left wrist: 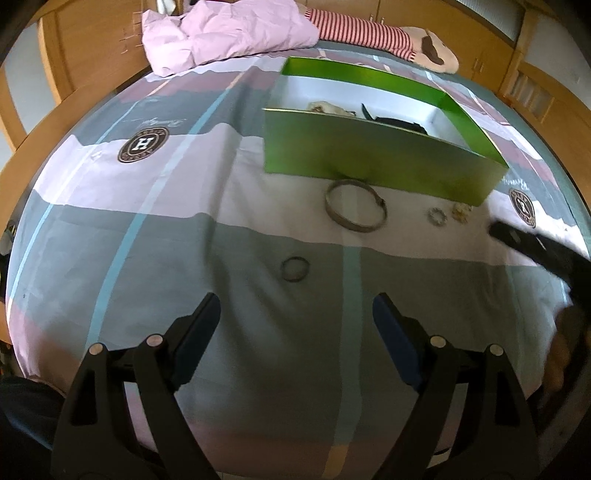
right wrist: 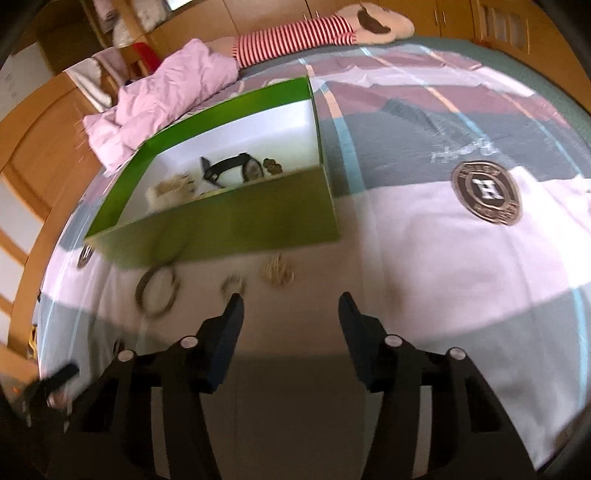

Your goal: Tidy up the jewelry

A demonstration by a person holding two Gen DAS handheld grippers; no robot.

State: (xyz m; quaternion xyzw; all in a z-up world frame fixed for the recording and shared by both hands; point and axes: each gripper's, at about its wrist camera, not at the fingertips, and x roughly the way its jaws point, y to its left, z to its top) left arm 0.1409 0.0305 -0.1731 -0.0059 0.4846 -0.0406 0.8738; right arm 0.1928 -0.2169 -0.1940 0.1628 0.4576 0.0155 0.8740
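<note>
A green box with a white inside stands on the bed; it also shows in the right wrist view. Inside lie a black watch, a pale beaded piece and a small brown piece. In front of the box lie a metal bangle, a small ring, a silver beaded piece and a gold piece. My left gripper is open above the sheet, just short of the small ring. My right gripper is open, near the gold piece.
A pink folded quilt and a striped plush toy lie at the far end of the bed. The patterned bedsheet covers the bed. Wooden wardrobes surround it. The right gripper's finger shows at the right of the left wrist view.
</note>
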